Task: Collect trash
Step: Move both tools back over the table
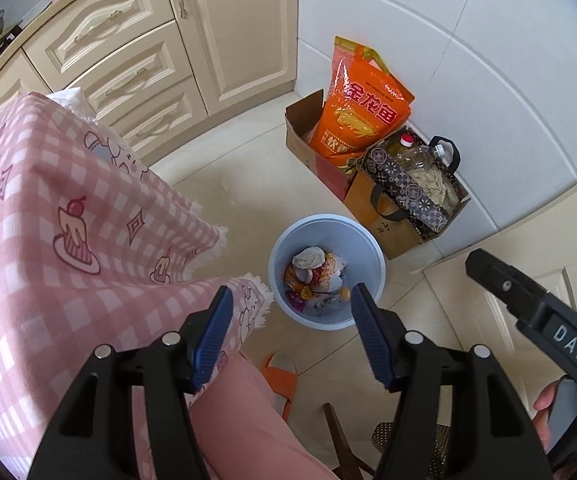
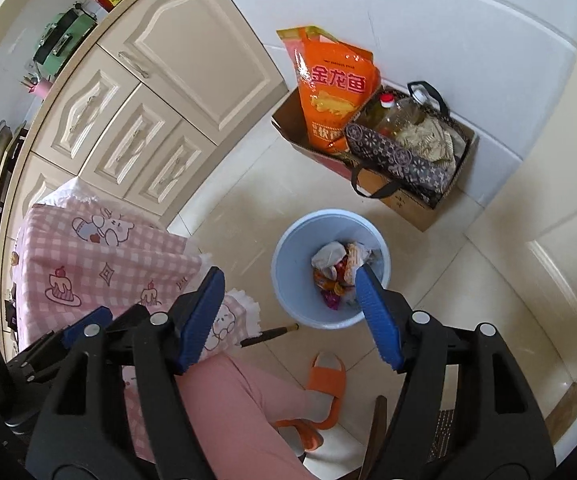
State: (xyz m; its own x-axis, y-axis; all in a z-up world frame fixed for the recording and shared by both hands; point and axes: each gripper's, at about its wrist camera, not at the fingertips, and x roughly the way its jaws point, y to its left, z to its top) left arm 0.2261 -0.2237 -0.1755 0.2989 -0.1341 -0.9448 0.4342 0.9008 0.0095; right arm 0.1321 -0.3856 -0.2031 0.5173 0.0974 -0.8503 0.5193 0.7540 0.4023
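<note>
Nearest: left gripper [image 1: 290,300], jaws spread, nothing between the blue pads [image 1: 216,332]. Right gripper [image 2: 288,284] likewise parted and empty. Both point steeply down at the floor. A knee in pink trousers [image 2: 244,404] sits under them, with an orange slipper [image 2: 326,380] just beyond on the cream floor tiles [image 1: 232,196].

To the left, the corner of a table under a pink checked cloth [image 1: 68,208] with a fringed edge hangs close by the bin.

Middle ground: light blue bin [image 1: 284,248], round, upright on the floor, no liner seen. The trash [image 1: 316,272] is already inside it, lying low in the bottom: crumpled white paper or tissue, bright snack wrappers in orange, red and purple. No loose trash visible on the floor around the bin.

Handling, as judged: scraps look very light, soft, crushable; foil wrappers likely slick, so pinch a crumpled fold rather than a flat face. The bin itself looks like thin stiff plastic; take it by the rim wall.

Farther back, against the white wall tiles: a cardboard box [image 1: 300,136] holding an orange rice bag [image 1: 360,116], and a patterned carrier bag [image 1: 412,188] with an oil bottle [image 1: 412,152]. Cream cabinets [image 1: 136,68] behind.
</note>
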